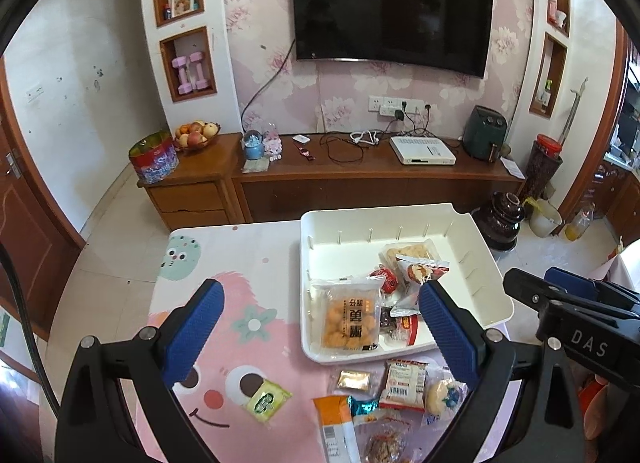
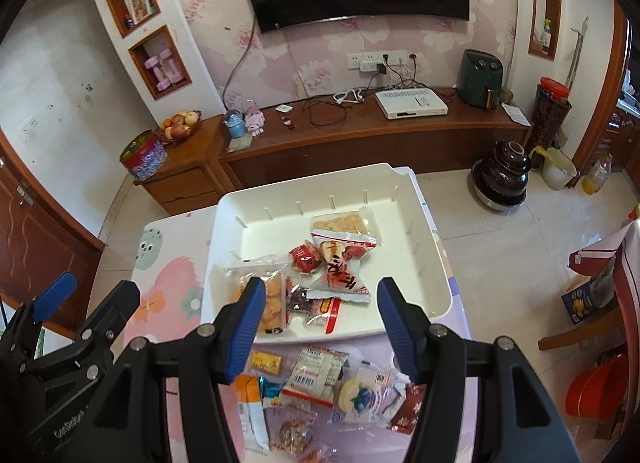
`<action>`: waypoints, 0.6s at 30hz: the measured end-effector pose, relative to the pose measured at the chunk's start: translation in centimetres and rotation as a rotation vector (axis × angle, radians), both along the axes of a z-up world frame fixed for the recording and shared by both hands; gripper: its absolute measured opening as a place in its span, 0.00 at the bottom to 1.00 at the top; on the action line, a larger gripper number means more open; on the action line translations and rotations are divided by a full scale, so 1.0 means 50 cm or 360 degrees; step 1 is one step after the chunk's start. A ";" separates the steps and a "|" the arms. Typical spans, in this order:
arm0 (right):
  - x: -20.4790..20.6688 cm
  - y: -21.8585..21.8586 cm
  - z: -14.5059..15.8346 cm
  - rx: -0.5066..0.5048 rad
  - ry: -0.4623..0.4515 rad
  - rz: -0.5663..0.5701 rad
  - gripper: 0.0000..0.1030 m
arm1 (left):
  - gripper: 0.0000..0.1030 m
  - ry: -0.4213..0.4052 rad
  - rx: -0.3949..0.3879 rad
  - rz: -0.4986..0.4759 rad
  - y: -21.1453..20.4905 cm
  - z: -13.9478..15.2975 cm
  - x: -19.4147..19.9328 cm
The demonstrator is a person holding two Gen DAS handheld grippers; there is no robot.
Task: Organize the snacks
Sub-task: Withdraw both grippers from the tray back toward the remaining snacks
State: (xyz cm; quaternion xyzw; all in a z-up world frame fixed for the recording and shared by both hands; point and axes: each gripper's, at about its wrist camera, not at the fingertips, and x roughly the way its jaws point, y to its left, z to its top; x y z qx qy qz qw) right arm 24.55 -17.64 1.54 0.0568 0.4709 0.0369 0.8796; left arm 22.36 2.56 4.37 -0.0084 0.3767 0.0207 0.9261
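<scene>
- Step in hand, as I judge it: between picks; left gripper (image 1: 320, 327) and right gripper (image 2: 320, 321) both hang above the tabletop (image 1: 240, 263) with fingers spread and nothing between them
- White tray (image 1: 496, 303) sits at the far right of the tabletop; already in it: a clear bag of orange puffs (image 1: 352, 317), a small red packet (image 1: 386, 281), a red-and-white wrapper (image 2: 340, 271), a pale cracker bag (image 2: 344, 223); far half of the tray bare
- Loose snacks lie in a cluster just before the tray's near rim: barcode packet (image 2: 316, 373), blue-and-white round cake (image 2: 360, 399), orange stick pack (image 2: 250, 403), gold sachet (image 1: 354, 379); a green packet (image 1: 268, 401) lies apart to the left, on the cartoon face
- Next move, a judgement: lower one gripper over a single loose packet, close on its edge, lift clear of its neighbours, carry it over the rim; the overlapping wrappers risk a double pick
- Surface: pink cartoon-print cloth, flat
- Room: wall-mounted television (image 1: 392, 11), long wooden cabinet (image 1: 360, 187), fruit bowl (image 1: 196, 135), tiled floor
</scene>
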 end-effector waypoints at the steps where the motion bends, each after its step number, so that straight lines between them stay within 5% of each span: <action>1: -0.015 0.000 0.009 0.0009 -0.0016 0.0011 0.57 | 0.95 -0.0012 -0.0002 0.0005 0.005 0.007 -0.013; 18: -0.208 0.025 0.002 -0.0026 -0.0032 0.0238 0.57 | 0.95 -0.0063 -0.0084 0.0135 0.069 0.009 -0.246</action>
